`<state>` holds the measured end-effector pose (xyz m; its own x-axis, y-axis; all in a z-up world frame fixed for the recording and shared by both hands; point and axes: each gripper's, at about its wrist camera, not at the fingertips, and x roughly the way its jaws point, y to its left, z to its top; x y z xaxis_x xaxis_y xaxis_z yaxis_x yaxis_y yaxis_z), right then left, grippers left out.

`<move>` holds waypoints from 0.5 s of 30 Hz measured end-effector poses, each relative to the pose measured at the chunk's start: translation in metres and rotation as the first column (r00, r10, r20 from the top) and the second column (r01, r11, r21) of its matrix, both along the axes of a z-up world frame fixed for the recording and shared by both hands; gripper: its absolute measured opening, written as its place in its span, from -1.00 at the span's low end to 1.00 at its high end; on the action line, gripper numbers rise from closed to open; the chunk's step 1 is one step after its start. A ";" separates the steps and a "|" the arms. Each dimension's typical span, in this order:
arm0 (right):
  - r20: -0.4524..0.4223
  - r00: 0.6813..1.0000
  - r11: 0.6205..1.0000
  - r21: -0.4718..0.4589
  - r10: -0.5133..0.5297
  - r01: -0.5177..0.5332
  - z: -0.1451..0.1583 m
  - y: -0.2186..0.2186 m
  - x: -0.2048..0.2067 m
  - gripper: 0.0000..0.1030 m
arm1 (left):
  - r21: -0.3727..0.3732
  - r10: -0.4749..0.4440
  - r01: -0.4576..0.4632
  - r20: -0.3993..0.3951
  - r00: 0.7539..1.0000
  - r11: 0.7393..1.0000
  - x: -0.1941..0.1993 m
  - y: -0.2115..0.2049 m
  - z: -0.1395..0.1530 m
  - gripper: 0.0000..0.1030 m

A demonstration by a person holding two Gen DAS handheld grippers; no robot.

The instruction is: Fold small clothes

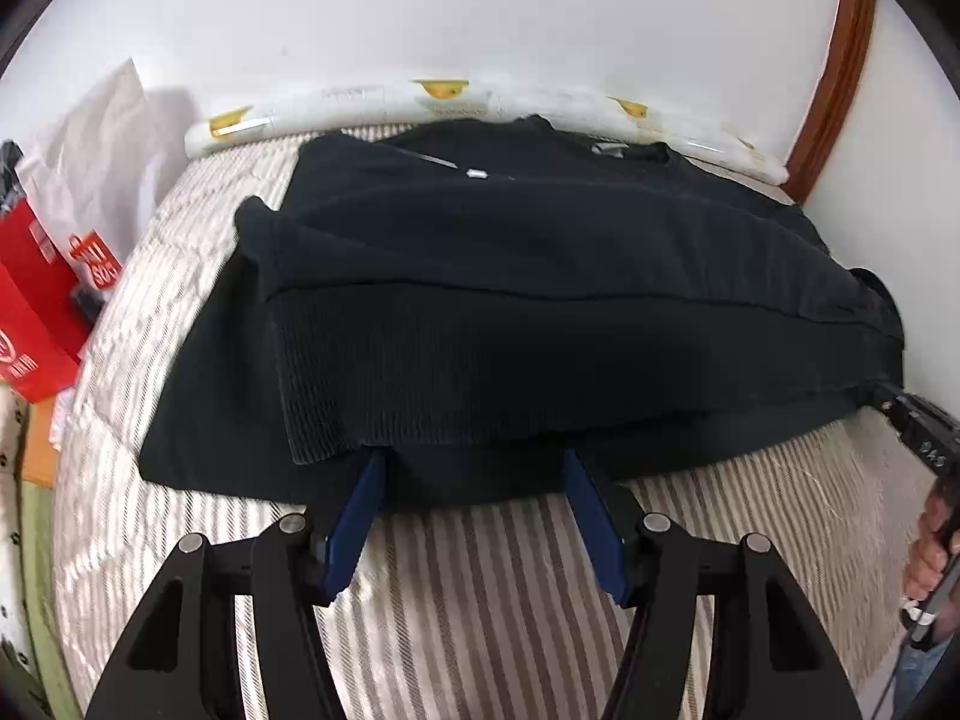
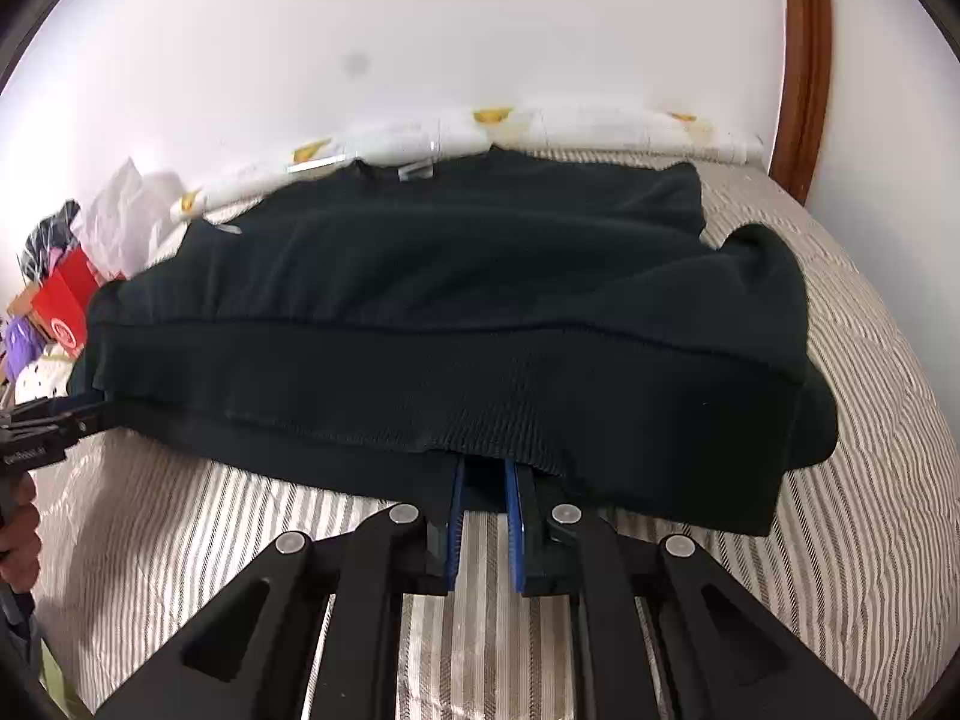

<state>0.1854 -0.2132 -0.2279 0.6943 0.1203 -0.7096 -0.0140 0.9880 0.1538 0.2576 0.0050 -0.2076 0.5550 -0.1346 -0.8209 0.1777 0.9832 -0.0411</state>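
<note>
Here, a dark sweatshirt (image 1: 540,276) spread flat on a striped bed cover (image 1: 480,588), long axis running left to right across both views. Neckline with its grey label (image 1: 609,148) pointing away toward the white wall (image 1: 480,12), touching a white bolster with yellow patches (image 1: 384,99); ribbed hem (image 2: 450,408) turned toward the cameras, lying along the near edge. One sleeve bunched into a hump at the right side in the right wrist view.

Left tongs (image 1: 474,462) spread apart, blue fingertips (image 1: 366,480) touching the hem edge, cloth at their tips but not squeezed. Right tongs (image 2: 485,474) pressed nearly together, pinching the ribbed hem, blue pads tucked under the fabric fold. Each tool visible in the other's view at the garment's near corners, with a hand (image 1: 930,552) wrapped round a handle at the right margin.

Red paper bags (image 1: 36,312) and white plastic wrapping (image 1: 90,138) heaped beside the bed on the left. Brown wooden frame (image 1: 840,78) curving up the wall on the right.
</note>
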 end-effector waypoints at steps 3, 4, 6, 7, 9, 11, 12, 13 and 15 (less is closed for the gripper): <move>0.019 1.000 1.000 -0.016 -0.005 0.006 0.008 -0.002 0.008 -0.80 | 0.010 0.007 -0.007 0.004 1.000 1.000 0.012 0.001 0.004 0.16; 0.017 1.000 1.000 -0.021 -0.005 0.006 0.009 -0.001 0.012 -0.80 | 0.017 0.006 -0.006 0.002 1.000 1.000 0.017 0.001 0.004 0.16; 0.001 1.000 0.999 -0.033 -0.010 0.010 0.007 -0.001 0.023 -0.80 | 0.029 0.006 -0.006 0.004 1.000 1.000 0.025 0.001 0.003 0.16; -0.002 1.000 0.999 -0.034 -0.012 0.012 0.006 -0.001 0.028 -0.80 | 0.029 0.005 -0.005 0.004 1.000 1.000 0.029 0.001 0.003 0.16; 0.004 1.000 0.999 -0.028 -0.016 0.016 0.004 -0.004 0.038 -0.80 | 0.018 0.007 -0.008 0.019 1.000 1.000 0.036 0.003 0.006 0.16; 0.009 1.000 1.000 -0.020 -0.020 0.020 0.006 -0.006 0.047 -0.80 | 0.001 0.016 -0.016 0.036 0.999 1.000 0.045 0.004 0.010 0.16; 0.016 1.000 1.000 -0.015 -0.024 0.024 0.008 -0.009 0.055 -0.80 | -0.010 0.021 -0.020 0.043 0.999 1.000 0.051 0.005 0.012 0.16; 0.019 0.999 1.000 -0.014 -0.027 0.027 0.010 -0.011 0.063 -0.80 | -0.017 0.023 -0.023 0.046 0.999 1.000 0.058 0.006 0.014 0.16; 0.028 0.999 0.999 -0.006 -0.033 0.033 0.012 -0.015 0.081 -0.80 | -0.020 0.025 -0.024 0.050 0.998 1.000 0.071 0.006 0.016 0.16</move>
